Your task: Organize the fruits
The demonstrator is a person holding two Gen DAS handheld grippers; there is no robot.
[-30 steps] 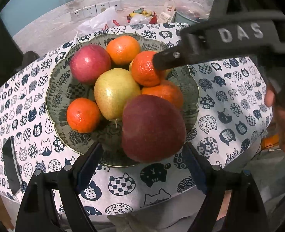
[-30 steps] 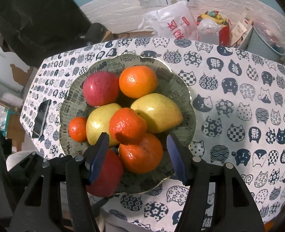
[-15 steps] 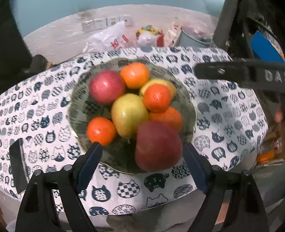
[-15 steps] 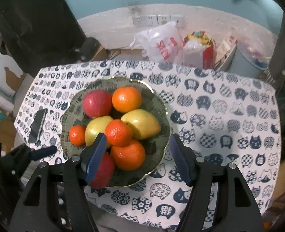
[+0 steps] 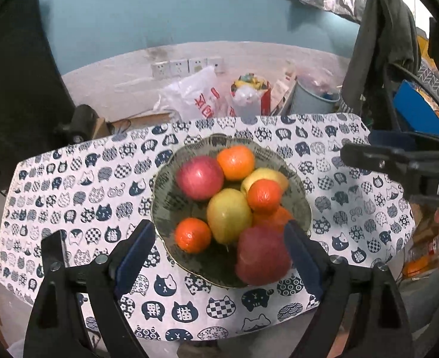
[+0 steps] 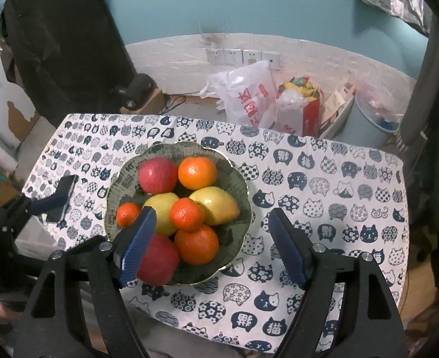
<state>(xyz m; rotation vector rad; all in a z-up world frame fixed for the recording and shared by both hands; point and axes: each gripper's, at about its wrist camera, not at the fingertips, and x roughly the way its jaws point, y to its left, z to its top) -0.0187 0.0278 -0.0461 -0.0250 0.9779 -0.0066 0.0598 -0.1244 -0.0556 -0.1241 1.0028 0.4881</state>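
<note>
A green scalloped bowl sits on a cat-print tablecloth and holds two red apples, two yellow pears and several oranges. The nearest dark red apple lies at the bowl's front rim. My left gripper is open and empty, raised above the bowl's near side. My right gripper is open and empty, also high above the bowl. The right gripper's arm shows at the right of the left wrist view; the left gripper's finger shows at the left of the right wrist view.
A black phone lies on the cloth left of the bowl. Behind the table are a white plastic bag, a red bag, a pale bin and wall sockets. A dark jacket hangs at right.
Both grippers have pulled up and back from the bowl, so the whole table shows. The fruit in the bowl has not moved. Both stay open.
</note>
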